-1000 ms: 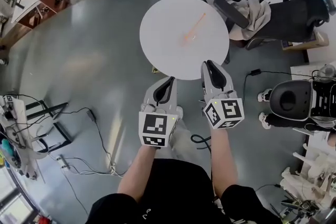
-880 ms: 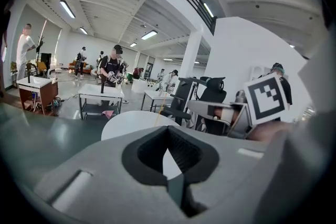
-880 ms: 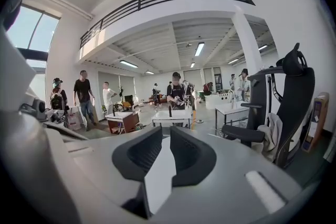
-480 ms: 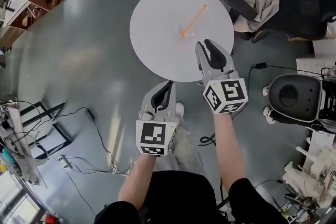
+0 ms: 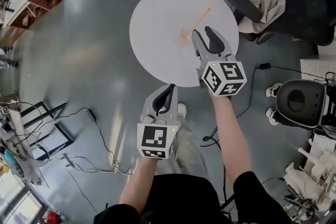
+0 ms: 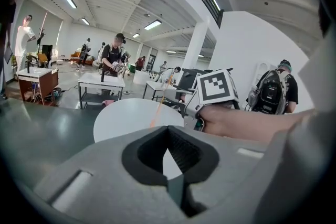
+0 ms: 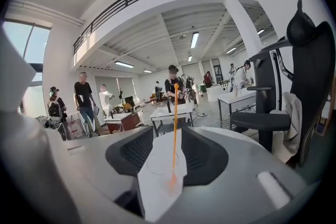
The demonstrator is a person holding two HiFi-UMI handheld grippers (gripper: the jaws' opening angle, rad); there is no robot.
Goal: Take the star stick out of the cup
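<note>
So the star stick [image 5: 197, 20] is a skinny orange rod standing in a clear cup [image 5: 184, 33] that's nearly see-through against the white. It leans up and away to the right, and its bottom end is a fatter orange blob down in the cup. I honestly can't make out the star shape from here. The cup sits a bit right of the middle of the round white worktop [image 5: 155, 34], with nothing else on it, so there's loads of bare surface to the left and behind. My right gripper [image 5: 201, 32] reaches in over the near rim. Its jaws have just been opening and now stand wide apart, and in the right gripper view the cup and stick line up in the gap, but the pads aren't touching either. My left gripper [image 5: 169, 89] hangs low over the grey floor [image 5: 89, 65], just short of the worktop's near edge, jaws together with nothing in them. A black chair [image 5: 294, 5] with a cloth draped on it crowds the far right side, and cables [image 5: 100, 136] trail across the floor on my left.
</note>
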